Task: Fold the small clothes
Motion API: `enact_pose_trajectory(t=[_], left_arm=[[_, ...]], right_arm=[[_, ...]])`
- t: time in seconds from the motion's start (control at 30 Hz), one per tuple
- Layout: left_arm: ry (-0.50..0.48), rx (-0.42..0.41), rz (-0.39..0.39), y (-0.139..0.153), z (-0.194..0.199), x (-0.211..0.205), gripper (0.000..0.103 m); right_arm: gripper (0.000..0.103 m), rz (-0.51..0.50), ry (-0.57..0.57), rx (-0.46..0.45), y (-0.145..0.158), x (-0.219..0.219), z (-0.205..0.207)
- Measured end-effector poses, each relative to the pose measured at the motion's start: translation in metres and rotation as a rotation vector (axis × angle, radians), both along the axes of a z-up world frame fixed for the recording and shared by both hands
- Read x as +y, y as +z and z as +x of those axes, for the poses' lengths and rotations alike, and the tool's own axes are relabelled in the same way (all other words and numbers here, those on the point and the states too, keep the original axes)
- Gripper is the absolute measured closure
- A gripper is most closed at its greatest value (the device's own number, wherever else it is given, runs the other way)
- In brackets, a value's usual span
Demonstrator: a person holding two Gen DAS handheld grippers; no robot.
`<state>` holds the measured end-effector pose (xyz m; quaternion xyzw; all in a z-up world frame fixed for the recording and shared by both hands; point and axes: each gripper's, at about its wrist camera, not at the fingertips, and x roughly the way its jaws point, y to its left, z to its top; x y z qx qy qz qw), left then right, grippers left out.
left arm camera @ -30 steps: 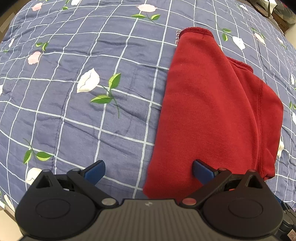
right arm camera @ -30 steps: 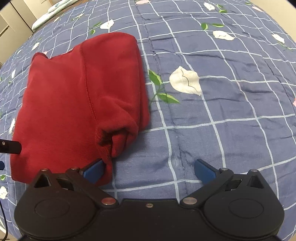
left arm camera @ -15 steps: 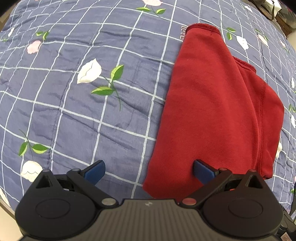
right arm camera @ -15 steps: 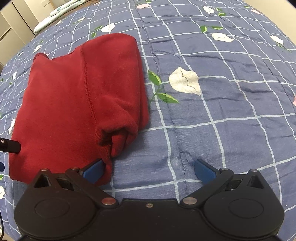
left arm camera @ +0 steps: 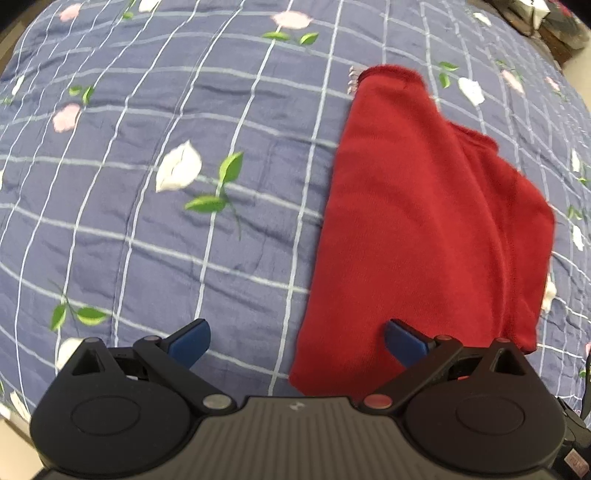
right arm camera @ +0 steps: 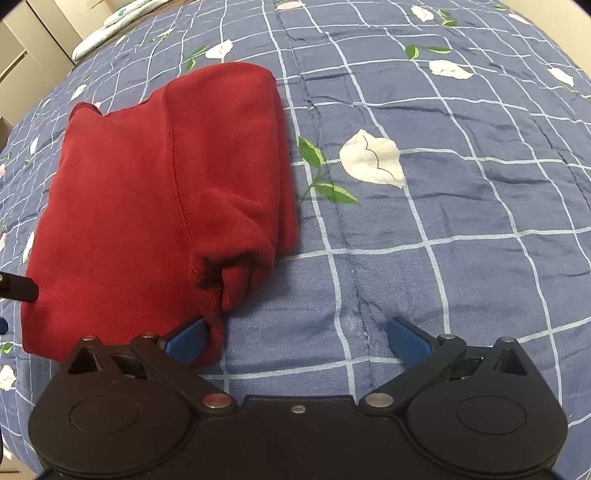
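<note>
A red garment (left arm camera: 417,229) lies folded on a blue checked floral quilt (left arm camera: 147,229). In the left wrist view it fills the right half, with its near left corner between my fingers. My left gripper (left arm camera: 297,338) is open and empty, its right fingertip (left arm camera: 404,339) over the cloth. In the right wrist view the garment (right arm camera: 147,206) lies at the left as a thick folded bundle. My right gripper (right arm camera: 297,338) is open and empty, its left fingertip (right arm camera: 186,341) at the bundle's near corner.
The quilt (right arm camera: 461,229) spreads across both views. Cabinet fronts (right arm camera: 33,40) and a pale pillow (right arm camera: 110,26) show at the far left of the right wrist view. Dark objects (left arm camera: 546,18) sit beyond the bed's far right edge. A dark tip (right arm camera: 16,288) shows at the left.
Both grippers have pulled back and risen slightly from the garment. The left view has shifted so more quilt shows. The garment lies unchanged.
</note>
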<state>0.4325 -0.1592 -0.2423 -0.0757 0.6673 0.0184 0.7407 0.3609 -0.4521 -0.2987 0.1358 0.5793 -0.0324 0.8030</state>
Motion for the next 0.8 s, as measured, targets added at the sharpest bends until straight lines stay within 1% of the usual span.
enact_pose_trajectory(t=[0.23,0.4,0.5,0.53,0.63,0.8], left_arm=[[-0.042,-0.027,-0.047,0.009,0.021,-0.001,0.000],[-0.093,-0.022,-0.052,0.000,0.039,-0.007,0.000],[-0.126,-0.014,-0.042,-0.006,0.048,-0.010,0.000],[-0.134,-0.011,-0.040,-0.008,0.051,-0.011,0.000],[-0.154,-0.001,-0.043,-0.012,0.057,-0.014,0.000],[-0.174,0.009,-0.048,-0.017,0.066,-0.017,0.000]], right_arm=[[0.000,0.037,0.024,0.053,0.000,-0.006,0.008],[0.000,0.059,0.036,0.122,0.002,-0.009,0.022],[0.000,0.091,0.011,0.158,0.004,-0.014,0.030],[0.000,0.100,0.002,0.159,0.006,-0.016,0.032],[0.000,0.138,-0.020,0.119,0.015,-0.021,0.036],[0.000,0.157,-0.036,0.052,0.027,-0.024,0.048]])
